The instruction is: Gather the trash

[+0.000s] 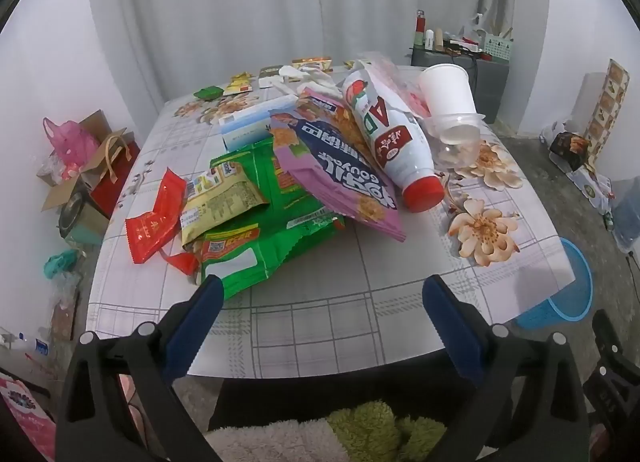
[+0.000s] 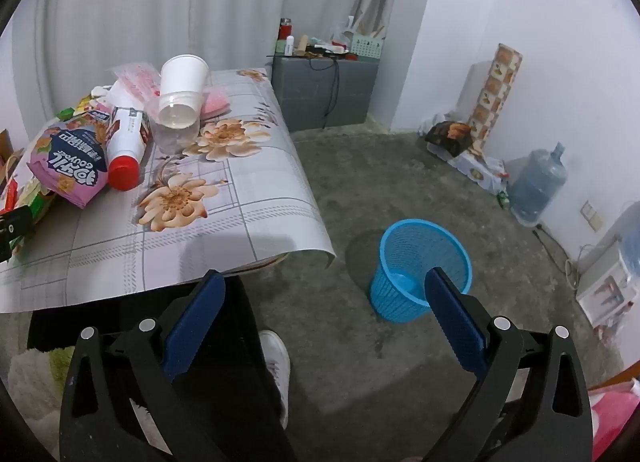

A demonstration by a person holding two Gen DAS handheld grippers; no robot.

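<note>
At about nine o'clock in the left wrist view a shiny red foil wrapper (image 1: 154, 222) lies flat on the table covered with a grey-checked, flower-printed plastic cloth (image 1: 360, 294), touching a yellow snack packet (image 1: 224, 202) just to its right. Both rest on the edge of a large crumpled green snack bag (image 1: 260, 246), which reaches down to seven o'clock, close to the left fingertip of the left gripper (image 1: 322, 294); that claw hangs above the near table edge with its blue-padded fingers spread wide and nothing between them. Over the green bag, toward the centre, a pink-and-purple snack bag with a dark blue label (image 1: 336, 170) lies slanted, and behind it at eleven o'clock sits a pale blue and white carton (image 1: 256, 124). Right of the pink bag a white plastic bottle with a red cap (image 1: 390, 138) lies on its side, cap pointing toward the camera. At one o'clock a white paper cup (image 1: 448, 92) lies tipped, its mouth against a clear plastic cup (image 1: 460, 138). Small wrappers are scattered along the far table edge at twelve o'clock. In the right wrist view the right gripper (image 2: 324, 290) is held off the table's corner above the grey concrete floor (image 2: 360, 166), its fingers likewise wide apart and empty. A blue plastic mesh wastebasket (image 2: 416, 258) stands on the floor at about five o'clock, partly behind the right finger, well apart from the trash pile on the table.
</note>
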